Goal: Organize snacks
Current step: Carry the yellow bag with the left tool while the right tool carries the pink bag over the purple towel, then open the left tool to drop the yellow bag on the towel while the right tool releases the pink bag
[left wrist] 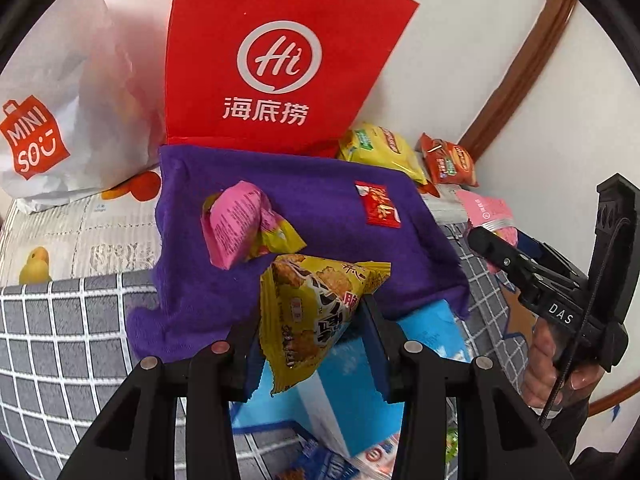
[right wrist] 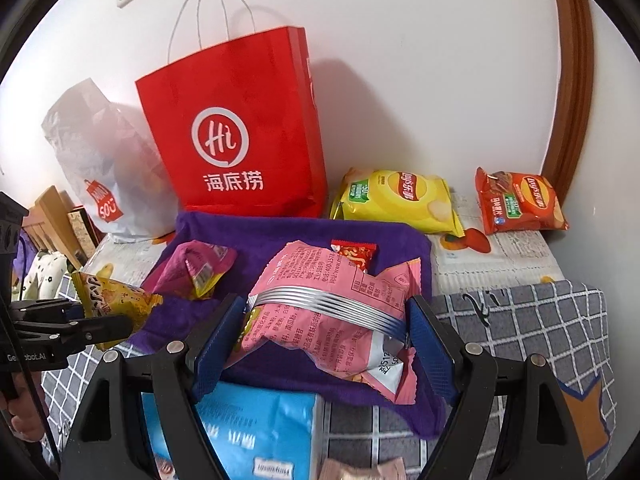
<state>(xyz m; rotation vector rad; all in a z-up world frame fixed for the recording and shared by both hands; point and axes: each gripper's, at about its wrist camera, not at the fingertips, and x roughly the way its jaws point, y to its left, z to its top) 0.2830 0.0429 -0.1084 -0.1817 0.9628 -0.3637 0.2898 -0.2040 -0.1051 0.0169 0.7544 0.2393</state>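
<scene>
My left gripper is shut on a yellow snack packet and holds it above the purple cloth; the packet also shows in the right wrist view. My right gripper is shut on a pink snack bag with a silver band, over the cloth's near edge. A pink-and-yellow packet and a small red packet lie on the cloth. The right gripper shows at the right of the left wrist view.
A red paper bag and a white MINISO bag stand against the wall behind the cloth. A yellow chip bag and a red chip bag lie at the back right. A blue box sits near me.
</scene>
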